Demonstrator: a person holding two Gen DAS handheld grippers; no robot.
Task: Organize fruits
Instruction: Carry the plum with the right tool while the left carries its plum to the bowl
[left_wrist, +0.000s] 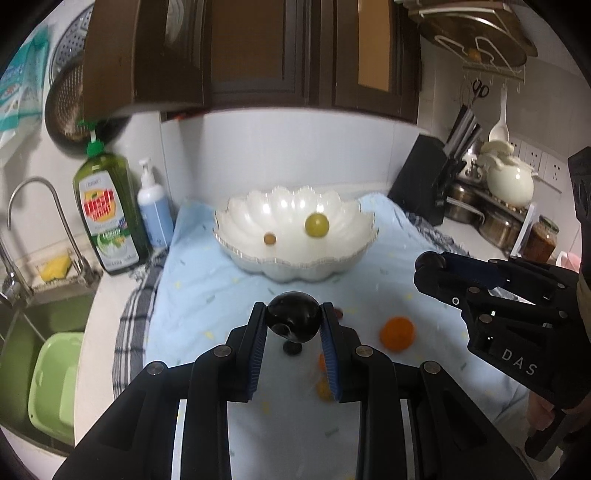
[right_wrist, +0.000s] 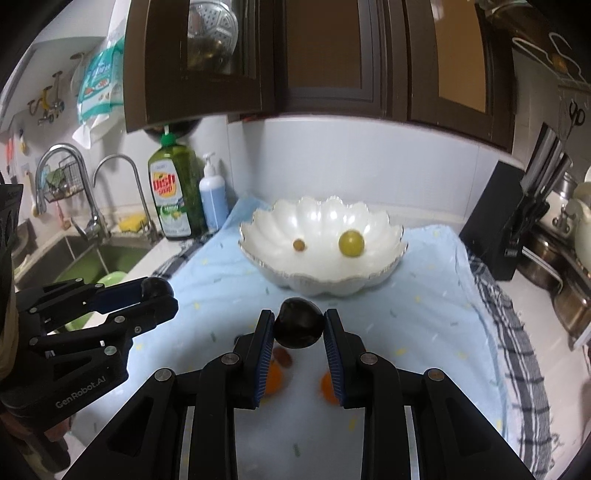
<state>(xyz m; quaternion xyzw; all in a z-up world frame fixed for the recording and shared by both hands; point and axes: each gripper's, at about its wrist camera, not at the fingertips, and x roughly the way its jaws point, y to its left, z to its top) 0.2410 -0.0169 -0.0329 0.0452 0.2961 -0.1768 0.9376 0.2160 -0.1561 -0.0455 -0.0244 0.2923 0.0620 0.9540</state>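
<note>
Two-handed carry of dark fruit toward the bowl. In the left wrist view, the left gripper (left_wrist: 294, 320) pinches a dark round fruit, perhaps a plum (left_wrist: 293, 317), at lower centre, its jaws pressed on either side. In the right wrist view, the right gripper (right_wrist: 299, 328) pinches a second dark fruit (right_wrist: 298, 328) the same way. The white scalloped bowl (left_wrist: 236, 247) sits at centre frame on a light blue cloth (left_wrist: 192, 280) over the desk and already contains a green grape (left_wrist: 317, 225) and a small brownish fruit (left_wrist: 270, 239). An orange fruit (left_wrist: 396, 332) lies on the cloth at lower right of centre; others are partly hidden behind the jaws. To do the step well, as judged here: carry each fruit over the rim, lower it close to the bowl floor, clear of the grape, and release one side at a time so neither rolls or the grippers collide.
</note>
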